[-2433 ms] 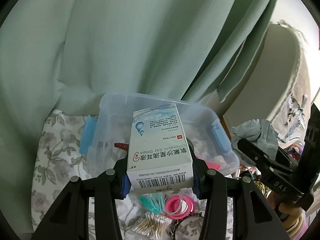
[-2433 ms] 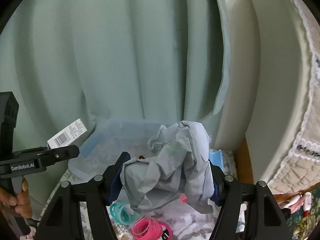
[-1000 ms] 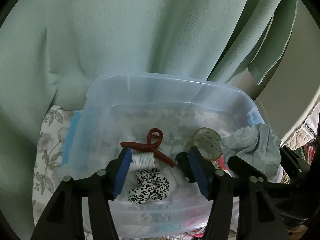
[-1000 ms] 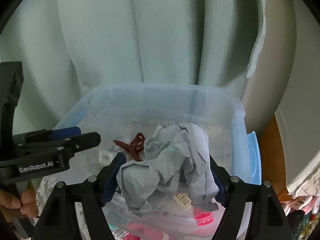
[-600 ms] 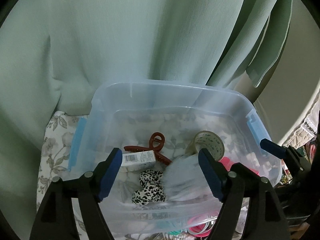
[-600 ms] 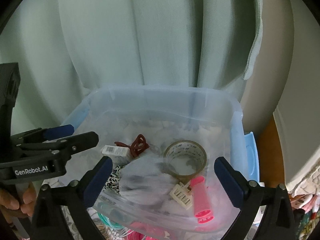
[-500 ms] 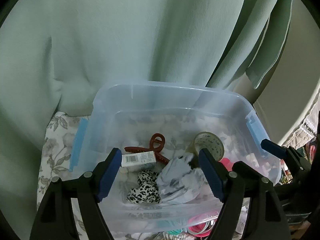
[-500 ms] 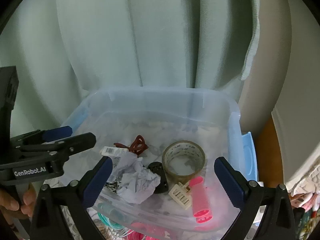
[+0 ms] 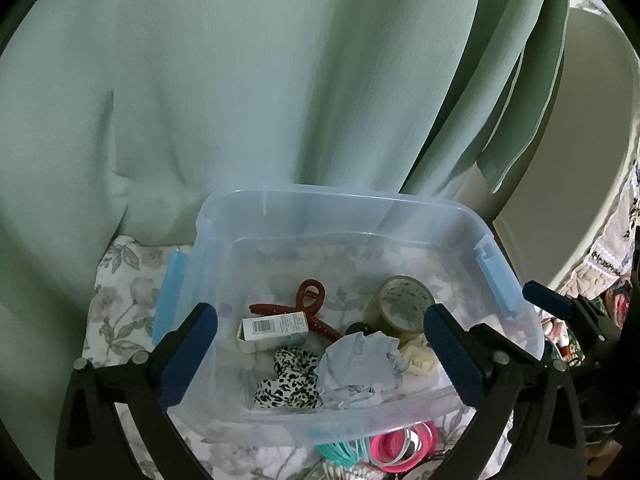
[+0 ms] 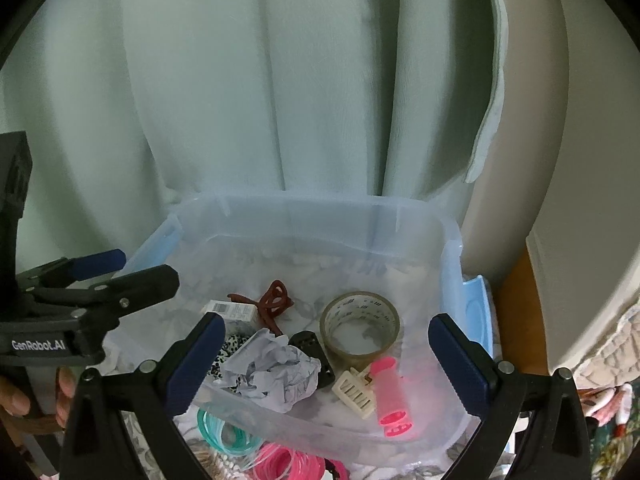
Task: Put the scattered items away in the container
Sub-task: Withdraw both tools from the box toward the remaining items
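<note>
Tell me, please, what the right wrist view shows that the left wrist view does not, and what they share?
Only the right wrist view shows the pink roller inside the container and a hand holding the left gripper. Only the left wrist view shows the floral cloth beside the container's left latch. Both show the crumpled paper, tape roll, brown hair claw and small box.

Green curtain (image 9: 280, 80) hangs behind; floral cloth (image 9: 120, 292) covers surface, quilted fabric (image 10: 600, 344) at right.

Floral cloth (image 9: 120, 312) — clear bin (image 9: 332, 208), hair ties (image 9: 400, 444).
</note>
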A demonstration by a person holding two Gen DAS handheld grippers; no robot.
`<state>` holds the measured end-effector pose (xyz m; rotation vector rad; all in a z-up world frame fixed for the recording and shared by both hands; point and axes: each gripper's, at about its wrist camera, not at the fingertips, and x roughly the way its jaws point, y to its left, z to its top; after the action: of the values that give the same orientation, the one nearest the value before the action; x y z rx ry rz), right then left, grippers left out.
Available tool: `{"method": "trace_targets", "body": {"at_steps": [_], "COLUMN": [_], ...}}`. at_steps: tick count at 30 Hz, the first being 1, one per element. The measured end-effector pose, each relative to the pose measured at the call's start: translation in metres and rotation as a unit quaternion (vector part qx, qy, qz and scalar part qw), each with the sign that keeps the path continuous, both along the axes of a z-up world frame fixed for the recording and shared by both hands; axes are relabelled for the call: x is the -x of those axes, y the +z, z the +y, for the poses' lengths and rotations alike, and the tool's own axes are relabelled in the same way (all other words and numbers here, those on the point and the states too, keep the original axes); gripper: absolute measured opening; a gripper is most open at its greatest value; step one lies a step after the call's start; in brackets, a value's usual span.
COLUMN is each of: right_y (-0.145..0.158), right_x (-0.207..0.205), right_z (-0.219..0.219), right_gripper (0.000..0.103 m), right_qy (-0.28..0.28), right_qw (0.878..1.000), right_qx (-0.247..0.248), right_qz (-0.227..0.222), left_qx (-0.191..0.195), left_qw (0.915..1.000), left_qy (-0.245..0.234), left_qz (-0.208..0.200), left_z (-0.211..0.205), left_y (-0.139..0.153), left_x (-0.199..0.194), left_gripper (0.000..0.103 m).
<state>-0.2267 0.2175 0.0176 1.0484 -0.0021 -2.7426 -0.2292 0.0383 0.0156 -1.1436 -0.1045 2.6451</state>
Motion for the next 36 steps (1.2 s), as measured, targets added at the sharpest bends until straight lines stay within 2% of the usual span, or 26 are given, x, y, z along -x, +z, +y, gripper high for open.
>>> {"method": "trace_targets", "body": {"at_steps": [16,27,36], "right_y": [0.012,0.012,-0.012], "right_x": [-0.051,-0.098,-0.134], "right_z": [0.007,0.001,0.009], "right_gripper": [0.103,0.103,0.103], "right_qy": [-0.023,-0.023,-0.025], "right_qw": [1.000,0.999,0.997], "right_qx": [0.012,0.039,0.074], "right_qz": [0.018,0.022,-0.017], "left_qx": [-0.028,-0.043,-0.058], "left_qw": [0.9994,0.9985,0.9976], "left_qy": [0.013,0.028,0.037], "left_qz": [0.019,0.021,0.010], "left_z": [-0.022,-0.032,-0.032], "left_y": [0.010,0.002,-0.018], "left_x": [-0.037,-0.077,-0.108], "left_gripper": [0.103,0.103,0.103]}}
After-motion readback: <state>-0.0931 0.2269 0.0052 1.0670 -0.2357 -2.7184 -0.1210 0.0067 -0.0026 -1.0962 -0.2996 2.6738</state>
